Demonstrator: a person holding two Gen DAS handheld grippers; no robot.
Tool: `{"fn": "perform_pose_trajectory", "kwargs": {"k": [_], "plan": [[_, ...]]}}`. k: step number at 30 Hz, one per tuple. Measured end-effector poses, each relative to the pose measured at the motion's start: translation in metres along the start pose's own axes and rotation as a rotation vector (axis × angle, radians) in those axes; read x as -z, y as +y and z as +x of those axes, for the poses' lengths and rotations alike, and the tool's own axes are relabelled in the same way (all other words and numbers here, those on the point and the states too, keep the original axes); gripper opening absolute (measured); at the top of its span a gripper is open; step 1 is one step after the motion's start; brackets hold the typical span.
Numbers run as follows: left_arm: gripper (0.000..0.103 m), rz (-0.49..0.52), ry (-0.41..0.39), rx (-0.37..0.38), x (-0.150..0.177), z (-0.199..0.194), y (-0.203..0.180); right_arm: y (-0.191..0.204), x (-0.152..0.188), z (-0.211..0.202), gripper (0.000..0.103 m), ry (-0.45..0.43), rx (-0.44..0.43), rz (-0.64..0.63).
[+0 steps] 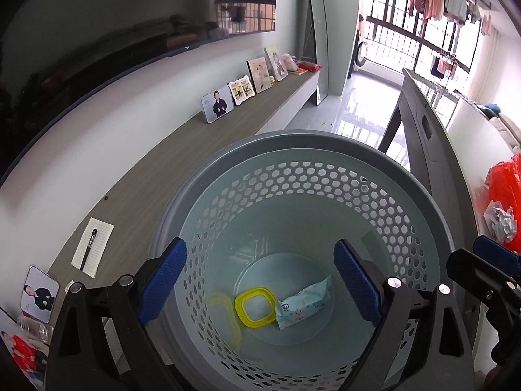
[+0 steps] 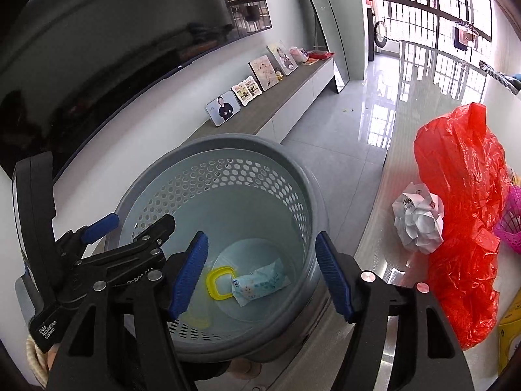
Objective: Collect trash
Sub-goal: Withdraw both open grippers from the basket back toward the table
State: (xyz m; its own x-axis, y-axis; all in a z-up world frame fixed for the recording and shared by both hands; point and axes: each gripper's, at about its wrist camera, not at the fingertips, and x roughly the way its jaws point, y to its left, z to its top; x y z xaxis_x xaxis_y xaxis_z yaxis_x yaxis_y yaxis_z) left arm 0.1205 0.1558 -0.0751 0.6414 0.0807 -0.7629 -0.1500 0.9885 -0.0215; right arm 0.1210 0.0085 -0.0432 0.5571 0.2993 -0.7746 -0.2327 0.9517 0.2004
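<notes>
Trash sits at the bottom of the grey perforated bin (image 1: 302, 176): a yellow square ring (image 1: 254, 307) lies just left of a pale blue wipes packet (image 1: 304, 301), the two touching, and a faint yellow shape on the left wall looks like the ring's reflection. Both grippers hang over the bin mouth, the left gripper (image 1: 260, 283) and the right gripper (image 2: 262, 275) each with jaws spread wide and holding nothing. Right of the bin, on the glossy table (image 2: 423, 91), a crumpled white paper ball (image 2: 418, 221) rests against a red plastic bag (image 2: 465, 215). A pink basket (image 2: 509, 224) beyond the bag is cut off by the frame edge, and its contents cannot be made out. Photo frames (image 1: 239, 93) line the far shelf, with a pen on a notepad (image 1: 92, 247) nearer.
</notes>
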Motion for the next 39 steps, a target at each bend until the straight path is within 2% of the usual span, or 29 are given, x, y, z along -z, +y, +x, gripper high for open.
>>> {"fn": "perform_pose_trajectory", "kwargs": {"k": [12,18,21,25,32,39], "plan": [[0.09,0.033,-0.019,-0.013,0.003,-0.005,-0.006,-0.007,0.009,-0.018,0.066,-0.055,-0.002,0.031],[0.09,0.059,-0.057,-0.032,0.005,-0.018,-0.013,-0.016,0.037,-0.067,0.066,-0.115,0.001,0.057],[0.09,0.086,-0.08,0.009,0.008,-0.033,-0.021,-0.029,0.058,-0.098,0.066,-0.128,0.02,0.08],[0.091,0.12,-0.077,0.04,0.017,-0.051,-0.04,-0.055,0.089,-0.141,0.066,-0.147,0.088,0.124],[0.095,0.214,-0.119,0.115,0.027,-0.094,-0.094,-0.124,0.143,-0.209,0.067,-0.199,0.318,0.272],[0.097,0.301,-0.158,0.229,0.034,-0.134,-0.158,-0.202,0.173,-0.237,0.067,-0.2,0.471,0.42]]}}
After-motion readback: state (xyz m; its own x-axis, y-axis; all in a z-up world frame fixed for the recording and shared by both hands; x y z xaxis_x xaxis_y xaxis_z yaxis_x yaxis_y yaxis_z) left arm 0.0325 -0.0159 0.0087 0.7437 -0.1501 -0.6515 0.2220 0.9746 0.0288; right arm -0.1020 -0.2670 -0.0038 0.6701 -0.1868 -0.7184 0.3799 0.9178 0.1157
